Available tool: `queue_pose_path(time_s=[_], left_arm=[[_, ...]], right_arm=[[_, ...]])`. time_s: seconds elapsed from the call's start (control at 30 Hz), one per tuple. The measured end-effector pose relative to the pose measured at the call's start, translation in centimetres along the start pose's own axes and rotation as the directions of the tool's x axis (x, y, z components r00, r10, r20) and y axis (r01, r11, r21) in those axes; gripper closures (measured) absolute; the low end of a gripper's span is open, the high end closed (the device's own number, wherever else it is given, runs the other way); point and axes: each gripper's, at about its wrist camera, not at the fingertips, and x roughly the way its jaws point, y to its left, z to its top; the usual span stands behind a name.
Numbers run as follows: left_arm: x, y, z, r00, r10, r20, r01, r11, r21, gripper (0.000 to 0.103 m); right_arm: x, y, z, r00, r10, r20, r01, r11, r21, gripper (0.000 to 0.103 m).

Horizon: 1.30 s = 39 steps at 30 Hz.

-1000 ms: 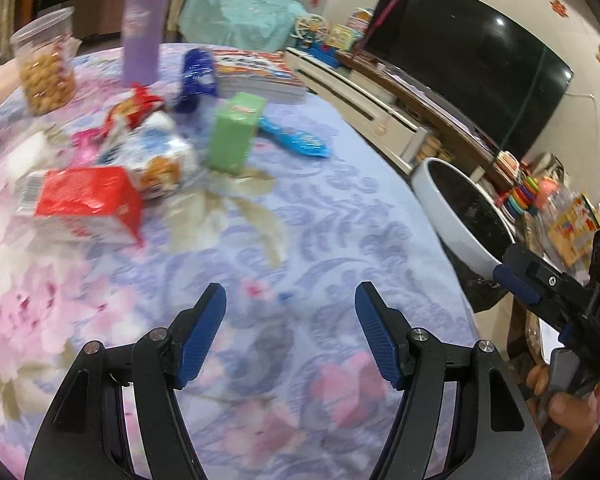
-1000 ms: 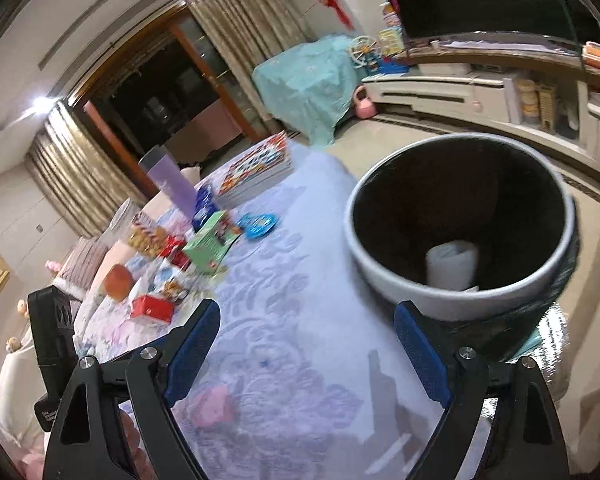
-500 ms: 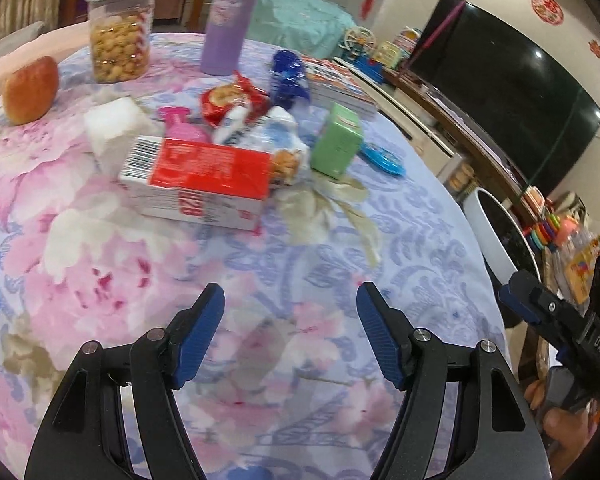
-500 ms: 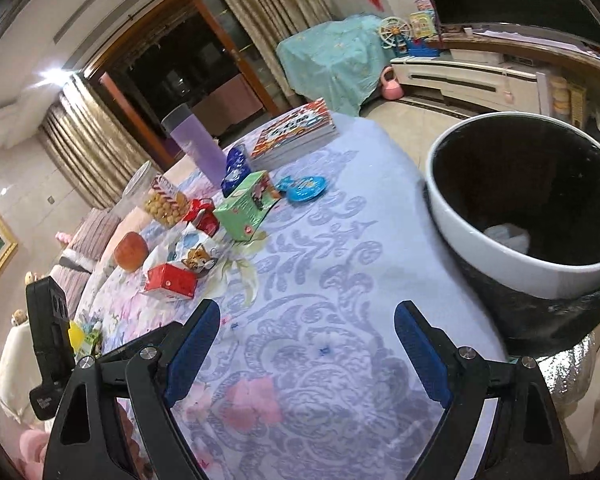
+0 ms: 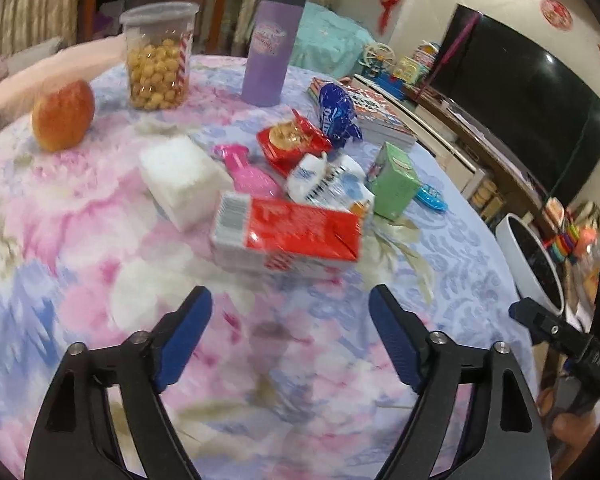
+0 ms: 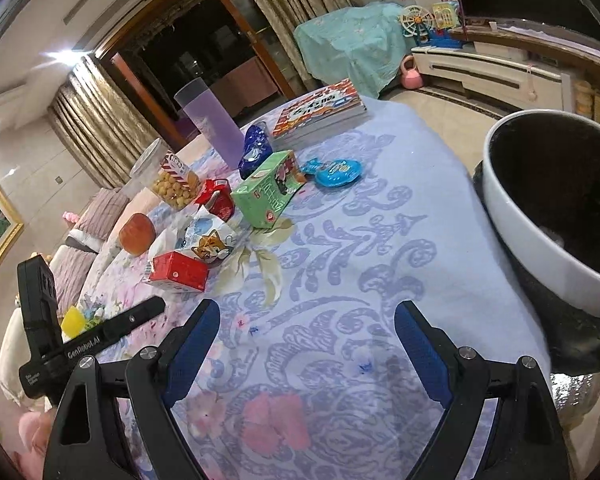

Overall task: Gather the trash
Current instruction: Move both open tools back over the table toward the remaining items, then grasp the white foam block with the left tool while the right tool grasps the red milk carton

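trash bin (image 6: 540, 240) cut off, tablecloth (image 5: 80, 280) blurred

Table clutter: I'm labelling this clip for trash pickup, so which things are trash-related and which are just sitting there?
Likely for the job:
red carton
green carton
red snack wrapper
blue wrapper
white bin

Probably just lying about:
apple
snack jar
purple tumbler
books
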Motion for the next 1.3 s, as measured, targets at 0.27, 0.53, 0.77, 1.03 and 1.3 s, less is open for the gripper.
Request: queue_pose_path(time_s=[0.27, 0.53, 0.77, 1.03, 1.3], left_arm=[[1.8, 2.3, 2.0, 0.994, -0.109, -0.009, 0.109, 0.992, 0.059, 0.017], [1.8, -2.4, 0.8, 0.964, -0.262, -0.047, 0.266, 0.95, 0.166, 0.017], [0.4, 0.5, 0.4, 0.983, -0.183, -0.024, 0.184, 0.98, 0.073, 0.017], [1.8, 7.7, 3.4, 1.0, -0.016, -0.023, 0.012, 0.984, -0.179, 0.017], [5.7, 7.4, 6.1, 0.996, 0.063, -0.068, -0.072, 0.986, -0.147, 0.014]], right_arm=[[0.7, 0.8, -0.1, 1.0, 0.004, -0.004, -0.004, 1.0, 0.005, 0.013], [0.5, 0.6, -0.3, 1.0, -0.024, 0.01, 0.023, 1.0, 0.021, 0.012], [0.1, 0.0, 0.1, 0.999, -0.036, 0.022, 0.035, 0.998, 0.058, 0.012], [2.2, 3.4, -0.6, 1.0, 0.015, -0.014, -0.015, 1.0, -0.018, 0.012], [4.8, 6.9, -1.1, 0.996, 0.064, -0.064, -0.073, 0.986, -0.151, 0.012]])
